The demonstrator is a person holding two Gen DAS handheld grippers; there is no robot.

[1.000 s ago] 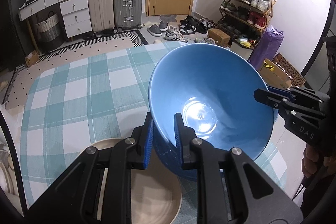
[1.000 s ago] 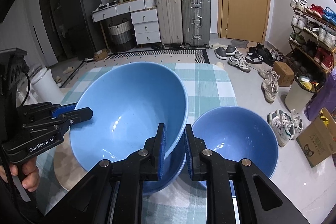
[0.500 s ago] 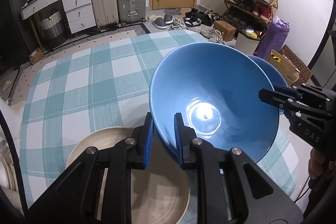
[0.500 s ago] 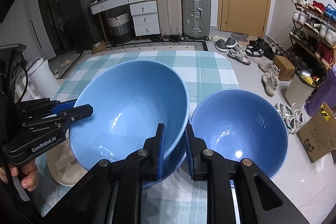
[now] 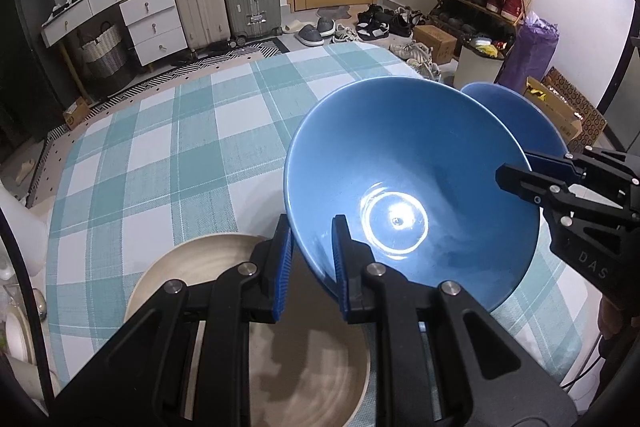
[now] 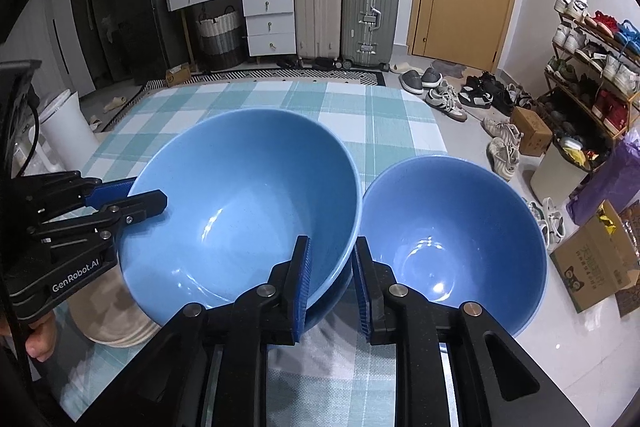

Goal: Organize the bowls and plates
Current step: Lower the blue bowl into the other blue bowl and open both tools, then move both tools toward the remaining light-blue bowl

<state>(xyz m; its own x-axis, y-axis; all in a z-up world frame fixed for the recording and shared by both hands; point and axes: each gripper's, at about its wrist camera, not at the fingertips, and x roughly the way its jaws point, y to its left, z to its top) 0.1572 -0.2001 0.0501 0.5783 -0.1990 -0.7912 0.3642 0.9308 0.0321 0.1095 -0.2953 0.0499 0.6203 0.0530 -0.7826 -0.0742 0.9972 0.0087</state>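
Note:
A large blue bowl (image 5: pixel 408 179) is held above the checked tablecloth by both grippers. My left gripper (image 5: pixel 310 255) is shut on its near-left rim. My right gripper (image 6: pixel 330 275) is shut on its opposite rim; it shows in the left wrist view (image 5: pixel 520 171) at the right. The same bowl shows in the right wrist view (image 6: pixel 244 203), with my left gripper (image 6: pixel 148 197) on its left rim. A second blue bowl (image 6: pixel 452 243) sits on the table just right of it, also in the left wrist view (image 5: pixel 512 115). A beige plate (image 5: pixel 208 275) lies under my left gripper.
The beige plate also shows in the right wrist view (image 6: pixel 116 323) under the held bowl's left side. The table (image 5: pixel 168 155) has a teal and white checked cloth. A white bin (image 6: pixel 64 123) stands left of the table. Suitcases, drawers and a shoe rack stand beyond.
The held blue bowl has moved up and left, away from the second blue bowl, which now shows in full beside it. Both grippers stayed shut on its rim.

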